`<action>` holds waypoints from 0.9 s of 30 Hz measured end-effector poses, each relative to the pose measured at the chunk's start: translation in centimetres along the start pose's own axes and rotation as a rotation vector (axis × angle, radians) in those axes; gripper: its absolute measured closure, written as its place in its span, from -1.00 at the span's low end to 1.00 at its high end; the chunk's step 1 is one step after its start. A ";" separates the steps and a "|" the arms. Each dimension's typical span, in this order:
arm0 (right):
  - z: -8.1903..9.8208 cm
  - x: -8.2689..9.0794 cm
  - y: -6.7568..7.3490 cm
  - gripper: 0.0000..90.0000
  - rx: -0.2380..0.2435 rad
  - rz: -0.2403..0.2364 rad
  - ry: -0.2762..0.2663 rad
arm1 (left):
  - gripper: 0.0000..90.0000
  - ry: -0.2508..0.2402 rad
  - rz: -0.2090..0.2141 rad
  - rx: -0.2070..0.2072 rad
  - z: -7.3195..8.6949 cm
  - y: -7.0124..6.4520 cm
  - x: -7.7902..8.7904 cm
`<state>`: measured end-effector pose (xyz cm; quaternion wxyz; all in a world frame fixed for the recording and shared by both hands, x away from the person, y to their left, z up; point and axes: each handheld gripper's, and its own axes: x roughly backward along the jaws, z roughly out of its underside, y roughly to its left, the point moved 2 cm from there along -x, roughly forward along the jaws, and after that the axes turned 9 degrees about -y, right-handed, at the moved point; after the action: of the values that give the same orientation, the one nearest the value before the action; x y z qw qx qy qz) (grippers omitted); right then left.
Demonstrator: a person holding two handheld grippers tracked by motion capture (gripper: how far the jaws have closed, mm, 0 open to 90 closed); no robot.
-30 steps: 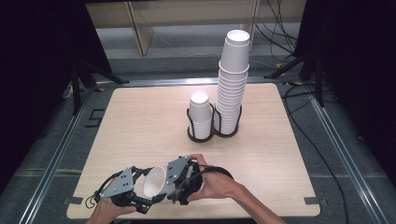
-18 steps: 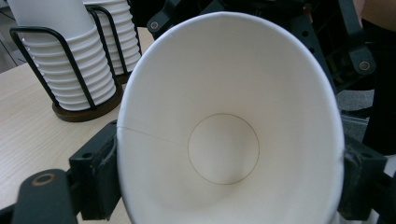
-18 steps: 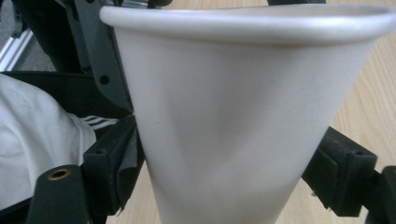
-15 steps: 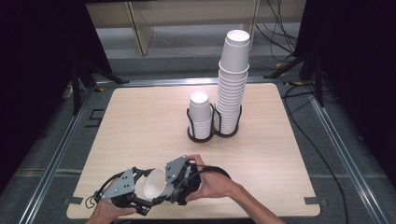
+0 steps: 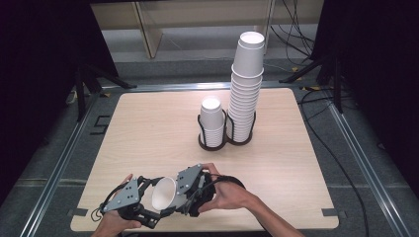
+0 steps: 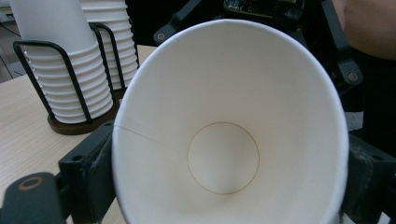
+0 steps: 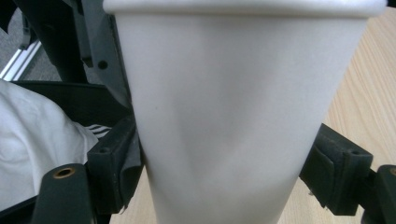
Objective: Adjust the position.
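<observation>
While paper cup point(image 5: 164, 193) is kept near table's point(image 5: 148, 128) front edge, between left gripper point(image 5: 143, 207) and right gripper point(image 5: 184, 195), little is changed from second ago: cup mouth now turned more toward left gripper, whose jaws have just been opening, cup rim between them, barely pressed. Right gripper jaws clamped on cup wall. No brand, label or writing seen on cup.

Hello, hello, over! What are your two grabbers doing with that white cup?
Left gripper jaws just opened, still flanking paper cup. Right gripper clamped on cup's wall. Cup tipped sideways above table. Nothing blocking.
</observation>
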<state>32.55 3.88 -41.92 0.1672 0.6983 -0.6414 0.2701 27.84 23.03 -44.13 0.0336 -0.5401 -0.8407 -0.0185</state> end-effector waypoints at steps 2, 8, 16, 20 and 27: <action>0.0 0.2 -0.1 -0.50 0.016 0.003 -0.006 | -0.75 -0.005 0.002 0.000 -0.1 0.0 0.0; 0.2 0.7 -0.1 -0.49 0.020 0.006 -0.017 | -0.74 -0.012 0.006 0.013 -0.3 -0.2 0.2; 0.1 1.2 0.0 -0.48 -0.003 0.001 -0.035 | -0.72 -0.024 0.010 0.027 -0.4 0.0 0.4; 0.3 1.4 -0.2 -0.47 0.021 0.015 -0.041 | -0.72 -0.023 0.007 0.028 -0.5 0.0 0.4; 0.5 1.8 -0.1 -0.47 -0.008 0.014 -0.038 | -0.70 -0.024 0.002 0.027 -0.5 0.1 0.7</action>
<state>32.80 2.20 -41.22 0.1559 0.6983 -0.6504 0.2551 27.68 23.72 -43.53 0.0310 -0.5406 -0.8407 -0.0007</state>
